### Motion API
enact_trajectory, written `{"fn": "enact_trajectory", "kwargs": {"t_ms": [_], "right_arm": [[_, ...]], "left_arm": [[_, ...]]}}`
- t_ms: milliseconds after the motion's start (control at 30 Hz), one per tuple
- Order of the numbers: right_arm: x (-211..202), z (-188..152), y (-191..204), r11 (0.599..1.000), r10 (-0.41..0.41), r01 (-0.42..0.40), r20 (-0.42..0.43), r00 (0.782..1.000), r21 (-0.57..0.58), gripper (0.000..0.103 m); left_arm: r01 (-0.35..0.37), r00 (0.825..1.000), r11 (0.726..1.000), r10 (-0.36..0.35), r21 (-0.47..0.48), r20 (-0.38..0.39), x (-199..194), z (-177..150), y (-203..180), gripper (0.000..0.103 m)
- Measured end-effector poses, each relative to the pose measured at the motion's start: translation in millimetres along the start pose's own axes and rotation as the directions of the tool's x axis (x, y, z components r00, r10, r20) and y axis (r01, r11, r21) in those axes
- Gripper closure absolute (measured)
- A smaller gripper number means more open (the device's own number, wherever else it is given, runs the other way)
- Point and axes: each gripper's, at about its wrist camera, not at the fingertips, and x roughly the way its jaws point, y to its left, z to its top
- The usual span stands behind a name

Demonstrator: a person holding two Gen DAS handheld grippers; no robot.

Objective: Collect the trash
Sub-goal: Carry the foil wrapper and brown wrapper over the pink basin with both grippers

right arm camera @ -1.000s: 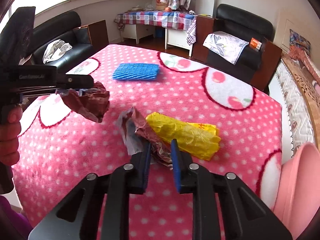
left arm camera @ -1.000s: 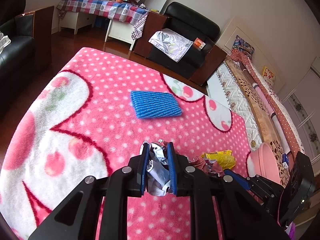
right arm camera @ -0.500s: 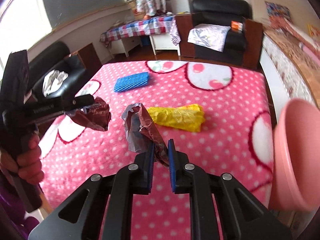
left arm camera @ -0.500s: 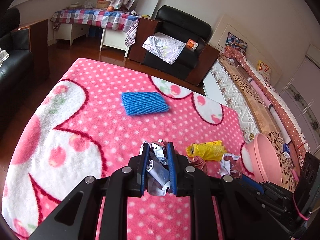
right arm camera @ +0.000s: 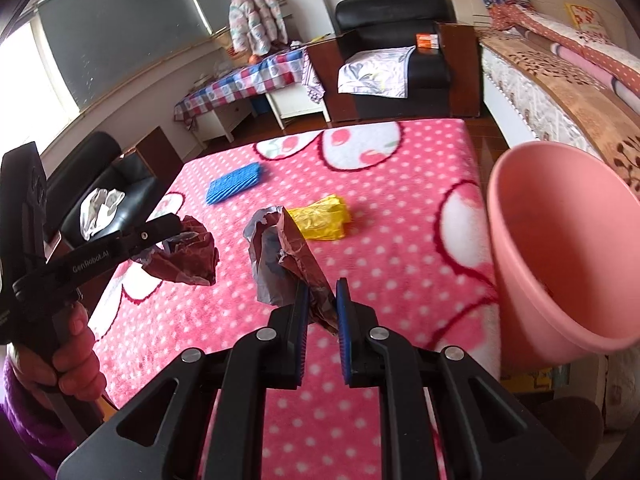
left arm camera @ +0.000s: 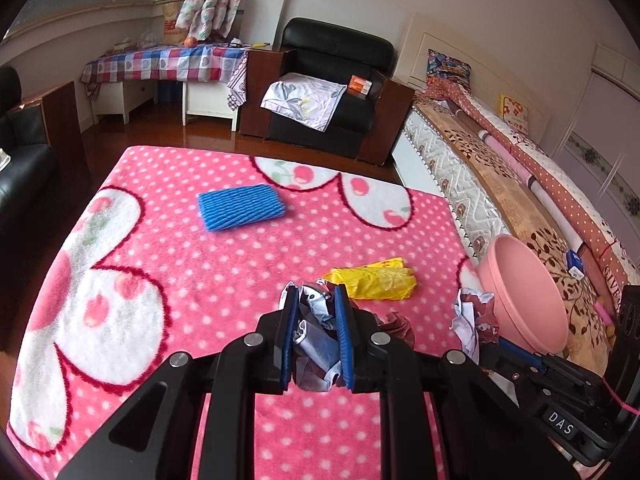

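Observation:
My left gripper (left arm camera: 316, 300) is shut on a crumpled maroon and silver wrapper (left arm camera: 316, 340), held above the pink blanket. The right wrist view shows that same gripper (right arm camera: 172, 228) from the side, its wrapper (right arm camera: 184, 256) hanging in the air. My right gripper (right arm camera: 320, 292) is shut on a second maroon and silver wrapper (right arm camera: 280, 248), lifted clear of the blanket. A pink bin (right arm camera: 560, 248) stands close on its right; the left wrist view has the bin (left arm camera: 528, 292) at lower right. A yellow bag (left arm camera: 376, 280) and a blue foam net (left arm camera: 240, 208) lie on the blanket.
A pink polka-dot blanket (left arm camera: 160, 272) covers the work surface. A bed (left arm camera: 520, 184) runs along the right behind the bin. A black armchair (left arm camera: 340, 80) and a checked table (left arm camera: 168, 64) stand at the back. A hand (right arm camera: 68, 352) in a purple sleeve holds the left gripper.
Both grippers have risen and moved right toward the pink bin. The right gripper closed on its wrapper and lifted it off the blanket beside the yellow bag; the bin now looms large.

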Motion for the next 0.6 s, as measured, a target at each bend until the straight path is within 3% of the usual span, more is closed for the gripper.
{"fn": "enact_trajectory", "kwargs": {"t_ms": [600], "right_arm": [[-41, -1, -51, 0.991, -0.067, 0.055, 0.093, 0.993, 0.126, 0.089]], "left_arm": [[0.038, 0.999, 0.985, -0.044, 0.171, 0.028, -3, 1, -83, 0.086]]}}
